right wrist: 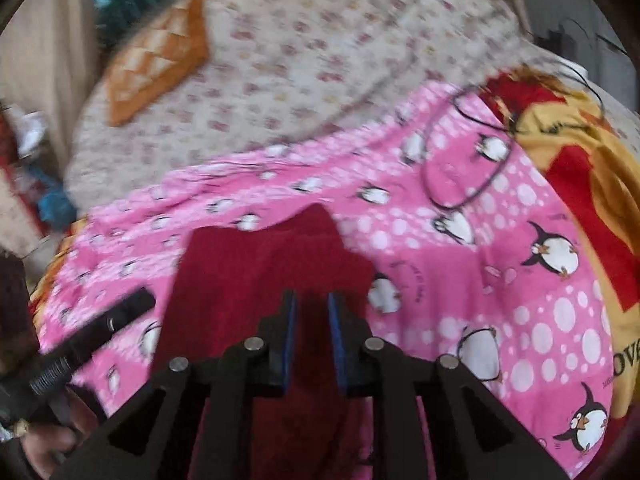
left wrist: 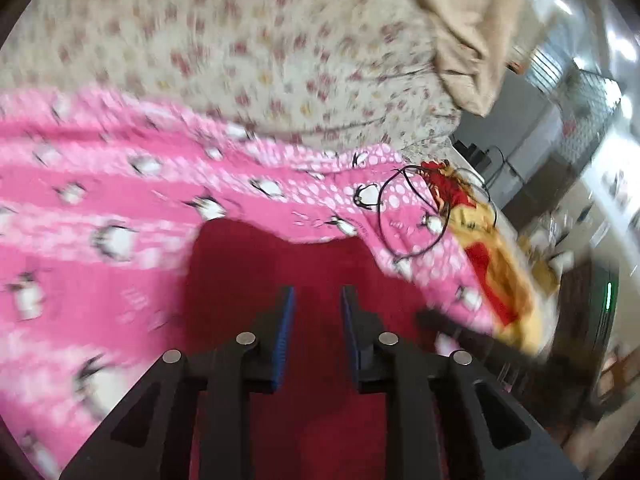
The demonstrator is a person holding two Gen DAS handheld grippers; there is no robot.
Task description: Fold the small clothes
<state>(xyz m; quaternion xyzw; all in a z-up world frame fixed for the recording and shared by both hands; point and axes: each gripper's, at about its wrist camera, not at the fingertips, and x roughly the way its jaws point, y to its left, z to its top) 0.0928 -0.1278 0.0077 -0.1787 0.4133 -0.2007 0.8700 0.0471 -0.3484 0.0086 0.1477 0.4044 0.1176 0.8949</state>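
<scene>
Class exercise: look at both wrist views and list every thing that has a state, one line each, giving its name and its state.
Red garment: lying spread on the pink blanket, not gripped.
Pink blanket: spread flat over the bed.
Black cord: lying loose in loops on the blanket.
Left hand-held gripper: slightly open, empty, over the garment.
Right hand-held gripper: slightly open, empty, over the garment.

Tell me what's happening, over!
Both grippers, left and right, open, holding nothing. Red garment flat on pink penguin blanket. Black cord nearby, clear.
</scene>
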